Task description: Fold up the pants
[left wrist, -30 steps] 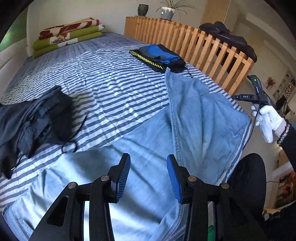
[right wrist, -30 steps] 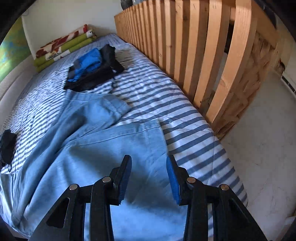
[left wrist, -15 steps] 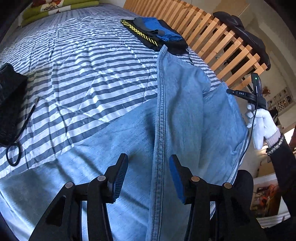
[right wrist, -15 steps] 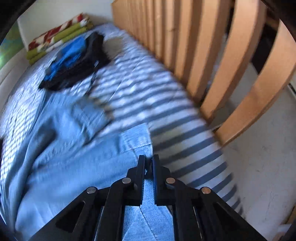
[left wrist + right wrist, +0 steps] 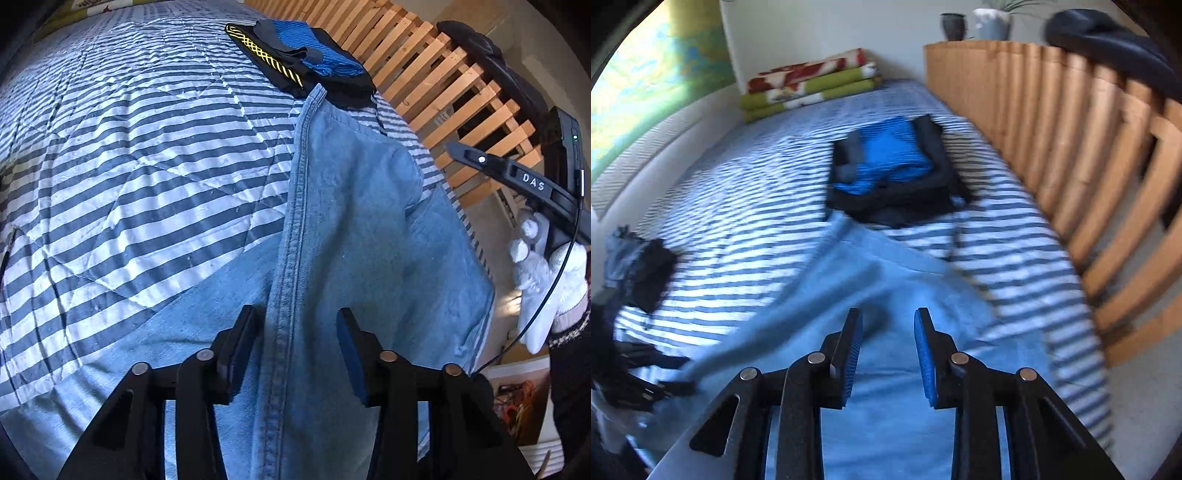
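Note:
Light blue jeans [image 5: 354, 229] lie spread across the striped bed, one leg folded over with its side seam running toward me. My left gripper [image 5: 297, 317] is open just above that seam, the seam passing between its fingers. In the right wrist view, which is blurred, my right gripper [image 5: 887, 317] is open over the jeans [image 5: 897, 295] with nothing between its pads. The left wrist view also shows the right gripper [image 5: 517, 173] from the side, off the bed's right edge, held by a white-gloved hand [image 5: 546, 288].
A folded black and blue clothes pile [image 5: 886, 166] lies just beyond the jeans' far end. A wooden slatted rail [image 5: 1089, 166] runs along the bed's right side, with a dark garment over it. Dark clothes [image 5: 646, 269] lie at the left; folded blankets [image 5: 809, 85] at the head.
The right gripper shut over the jeans' edge half a second ago and is open again now, pointing further up the bed. The left gripper moved forward and lower over the seam.

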Demonstrator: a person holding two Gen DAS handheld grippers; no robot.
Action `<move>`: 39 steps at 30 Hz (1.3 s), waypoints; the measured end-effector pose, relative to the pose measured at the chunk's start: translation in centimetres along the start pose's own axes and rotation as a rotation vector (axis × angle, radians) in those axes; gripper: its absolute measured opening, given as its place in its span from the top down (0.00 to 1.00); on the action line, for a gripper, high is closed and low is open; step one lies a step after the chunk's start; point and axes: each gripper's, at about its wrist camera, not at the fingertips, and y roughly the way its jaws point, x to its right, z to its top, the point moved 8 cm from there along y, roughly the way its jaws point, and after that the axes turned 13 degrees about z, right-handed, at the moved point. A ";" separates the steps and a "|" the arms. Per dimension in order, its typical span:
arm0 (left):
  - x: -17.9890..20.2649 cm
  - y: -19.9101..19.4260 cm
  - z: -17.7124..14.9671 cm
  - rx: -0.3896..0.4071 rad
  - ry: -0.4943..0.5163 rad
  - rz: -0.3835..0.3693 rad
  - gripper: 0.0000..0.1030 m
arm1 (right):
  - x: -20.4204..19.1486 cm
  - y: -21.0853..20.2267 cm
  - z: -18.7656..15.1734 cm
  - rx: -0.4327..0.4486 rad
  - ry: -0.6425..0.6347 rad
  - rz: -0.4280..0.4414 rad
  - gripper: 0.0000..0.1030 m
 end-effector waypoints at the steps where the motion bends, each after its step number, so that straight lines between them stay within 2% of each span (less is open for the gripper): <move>1: 0.3 -0.1 0.2 0.000 -0.016 -0.029 0.79 | -0.9 0.8 0.0 -0.021 0.007 0.017 0.75; 4: 2.1 -0.7 0.2 0.012 0.012 -0.095 0.83 | -2.9 3.6 0.5 -0.088 0.021 0.036 0.75; 8: 5.0 -1.7 -0.5 0.038 0.093 -0.131 0.85 | -4.6 7.2 0.7 -0.188 0.096 0.107 0.74; 12: 6.9 -1.6 -1.3 0.042 0.147 -0.144 0.85 | -6.0 10.0 1.4 -0.258 0.128 0.113 0.72; 13: 7.2 -1.3 -1.5 0.041 0.161 -0.135 0.85 | -6.4 11.1 1.4 -0.293 0.115 0.104 0.68; 17: 7.7 -0.2 -2.0 0.022 0.138 -0.154 0.85 | -6.0 14.4 1.2 -0.367 0.068 -0.051 0.67; 20: 7.5 -0.2 -2.4 0.037 0.123 -0.158 0.85 | -4.7 16.0 0.2 -0.415 0.066 -0.123 0.67; 22: 7.2 -0.7 -2.8 0.049 0.112 -0.157 0.85 | -4.0 15.9 0.1 -0.386 0.032 -0.156 0.80; 23: 6.9 -1.0 -3.1 0.053 0.103 -0.152 0.85 | -3.8 15.6 0.1 -0.375 0.036 -0.151 0.83; 24: 6.5 -1.5 -3.4 0.059 0.092 -0.144 0.84 | -3.4 15.0 0.1 -0.364 0.057 -0.142 0.91; 27: 5.3 -3.1 -5.0 0.099 0.089 -0.090 0.75 | -2.3 12.3 0.7 -0.266 0.102 -0.118 0.92; 29: 4.6 -3.8 -6.3 0.107 0.093 -0.052 0.62 | -1.8 9.6 1.2 -0.187 0.131 -0.095 0.92; 30: 4.3 -4.0 -7.1 0.106 0.103 -0.027 0.51 | -1.6 7.7 1.5 -0.132 0.154 -0.074 0.92; 31: 4.0 -4.2 -7.7 0.112 0.122 0.010 0.50 | -1.4 5.8 1.6 -0.084 0.178 -0.056 0.92; 33: 3.5 -4.4 -8.9 0.116 0.164 0.076 0.51 | -0.6 1.5 1.1 0.007 0.251 -0.019 0.92; 34: 3.6 -4.4 -9.5 0.105 0.179 0.084 0.54 | -0.3 -1.0 0.5 0.047 0.275 -0.012 0.93; 36: 3.6 -4.6 -10.6 0.084 0.181 0.060 0.65 | 0.5 -5.5 -1.1 0.104 0.283 -0.066 0.93; 39: 4.6 -4.9 -12.0 0.072 0.233 0.057 0.79 | 2.5 -11.3 -5.7 0.124 0.311 -0.155 0.92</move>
